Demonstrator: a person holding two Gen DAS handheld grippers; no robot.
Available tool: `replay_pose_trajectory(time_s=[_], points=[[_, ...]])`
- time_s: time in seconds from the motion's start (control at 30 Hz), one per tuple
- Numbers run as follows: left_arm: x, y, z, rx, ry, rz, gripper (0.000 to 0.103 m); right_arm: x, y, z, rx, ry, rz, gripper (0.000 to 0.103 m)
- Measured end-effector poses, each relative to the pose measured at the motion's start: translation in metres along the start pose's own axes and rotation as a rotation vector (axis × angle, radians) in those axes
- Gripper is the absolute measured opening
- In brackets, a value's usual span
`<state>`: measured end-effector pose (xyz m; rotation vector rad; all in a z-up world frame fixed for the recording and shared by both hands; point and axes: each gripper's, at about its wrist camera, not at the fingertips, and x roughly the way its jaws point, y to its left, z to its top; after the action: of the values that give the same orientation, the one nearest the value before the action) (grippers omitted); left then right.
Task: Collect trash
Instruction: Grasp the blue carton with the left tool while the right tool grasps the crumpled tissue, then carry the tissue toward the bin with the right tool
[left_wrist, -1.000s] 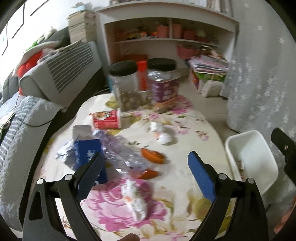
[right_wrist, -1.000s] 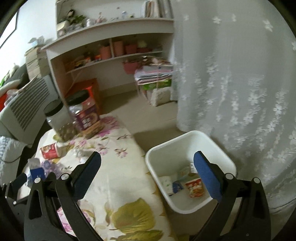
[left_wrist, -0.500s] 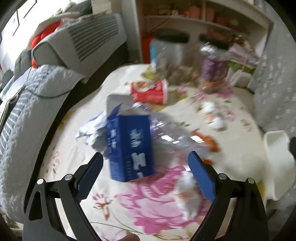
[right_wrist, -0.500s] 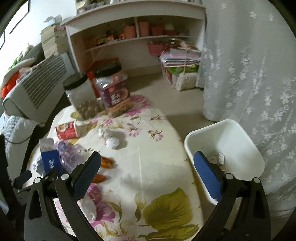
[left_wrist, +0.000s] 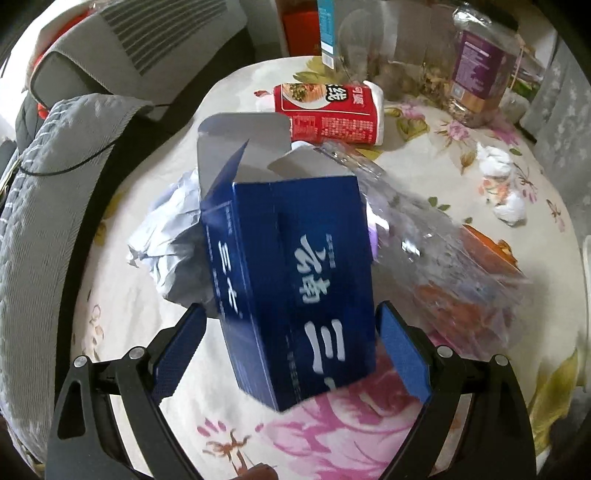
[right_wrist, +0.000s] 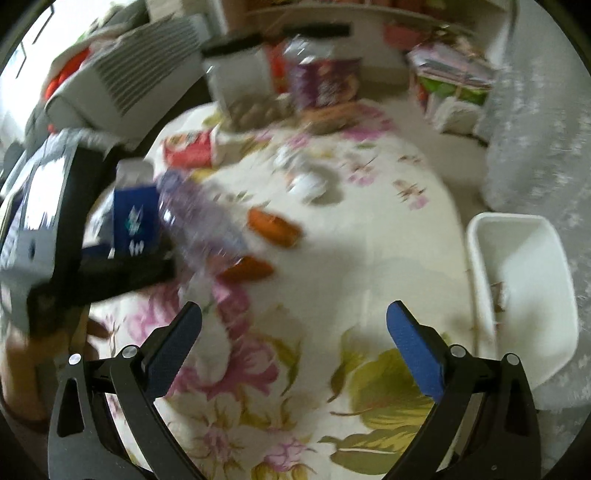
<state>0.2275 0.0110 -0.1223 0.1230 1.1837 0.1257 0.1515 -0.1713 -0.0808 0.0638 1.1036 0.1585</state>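
Note:
An open-topped blue cardboard box (left_wrist: 295, 266) stands on the floral tablecloth (left_wrist: 332, 435), between the fingers of my open left gripper (left_wrist: 290, 310). The right pad lies close to the box's edge and the left pad stands a little off it. A clear crushed plastic bottle (left_wrist: 424, 236) leans against the box's right side, over orange wrappers (left_wrist: 487, 247). Crumpled paper (left_wrist: 170, 236) lies behind it on the left. My right gripper (right_wrist: 293, 308) hangs open over the bare cloth with nothing in it. The white bin (right_wrist: 521, 258) sits off the table's right edge.
A red tin (left_wrist: 328, 112) lies on its side behind the box. White tissue wads (left_wrist: 495, 162) lie at the right. Tall jars (left_wrist: 476, 81) stand at the table's far end. A grey sofa (left_wrist: 37, 221) borders the left edge and a lace curtain (right_wrist: 535, 110) the right.
My left gripper has moved forward and down onto the blue box, which now stands between its fingers. My right gripper has swung left from the bin to over the table.

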Motion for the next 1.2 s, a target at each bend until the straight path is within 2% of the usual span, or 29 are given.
replay_pose_trajectory(time_s=[0.07, 0.2, 0.4, 0.6, 0.67, 0.73, 0.77, 0.83, 1.07, 1.2], points=[[-0.001, 0.001, 0.000, 0.006, -0.014, -0.011, 0.078, 0.007, 0.008, -0.002, -0.027, 0.029, 0.026, 0.096], [-0.014, 0.006, -0.002, 0.017, -0.038, -0.057, 0.070, 0.024, 0.032, -0.005, -0.089, 0.078, 0.075, 0.096], [-0.043, 0.024, -0.007, -0.004, -0.087, -0.126, 0.067, 0.044, 0.058, -0.009, -0.133, 0.118, 0.086, 0.096], [-0.072, 0.047, -0.013, -0.046, -0.142, -0.177, 0.067, 0.057, 0.062, -0.004, -0.093, 0.132, 0.090, 0.094], [-0.078, 0.054, -0.015, -0.060, -0.153, -0.186, 0.067, 0.062, 0.062, -0.004, -0.085, 0.143, 0.089, 0.085], [-0.083, 0.061, -0.016, -0.079, -0.165, -0.193, 0.067, 0.069, 0.065, -0.004, -0.088, 0.156, 0.070, 0.065], [-0.085, 0.064, -0.017, -0.090, -0.171, -0.195, 0.067, 0.069, 0.067, -0.004, -0.096, 0.145, 0.046, 0.060], [-0.088, 0.070, -0.017, -0.106, -0.181, -0.194, 0.067, 0.068, 0.070, -0.003, -0.100, 0.143, 0.049, 0.036], [-0.093, 0.084, -0.019, -0.146, -0.199, -0.185, 0.067, 0.044, 0.080, 0.001, -0.089, 0.084, 0.103, 0.035], [-0.097, 0.084, -0.020, -0.151, -0.213, -0.179, 0.067, 0.022, 0.086, 0.006, -0.104, 0.010, 0.116, 0.035]])
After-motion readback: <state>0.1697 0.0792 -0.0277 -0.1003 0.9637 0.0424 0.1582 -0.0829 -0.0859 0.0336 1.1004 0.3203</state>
